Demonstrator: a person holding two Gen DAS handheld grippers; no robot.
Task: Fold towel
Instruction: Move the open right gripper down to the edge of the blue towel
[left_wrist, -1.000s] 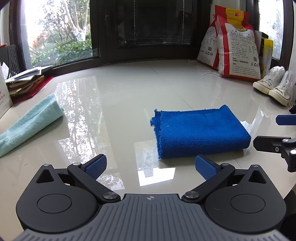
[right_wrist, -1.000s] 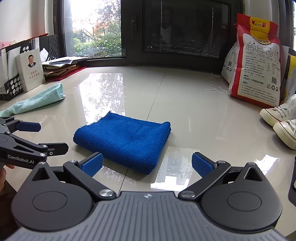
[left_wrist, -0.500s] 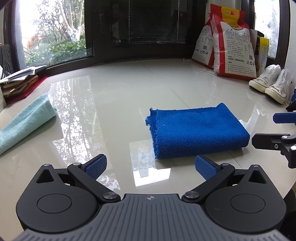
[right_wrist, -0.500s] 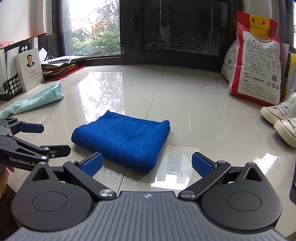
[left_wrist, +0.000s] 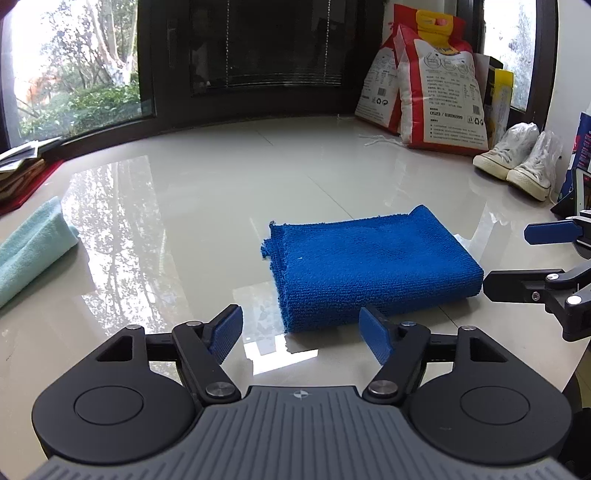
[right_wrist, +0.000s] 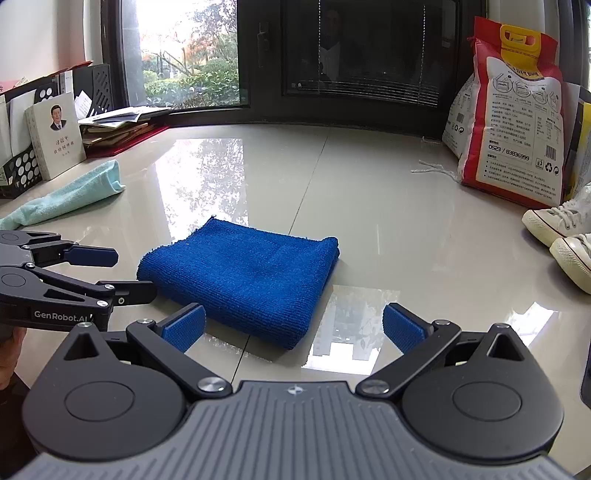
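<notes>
We see the blue microfibre towel lying at the centre of both frames on the glossy pale tiled surface, already a compact, layered rectangle with a rounded fold along one side. By our judgement it lies folded as the task wants; whether another fold is meant, we cannot tell. Our left gripper and right gripper both hover near its lower edge, jaws spread wide, holding nothing.
</notes>
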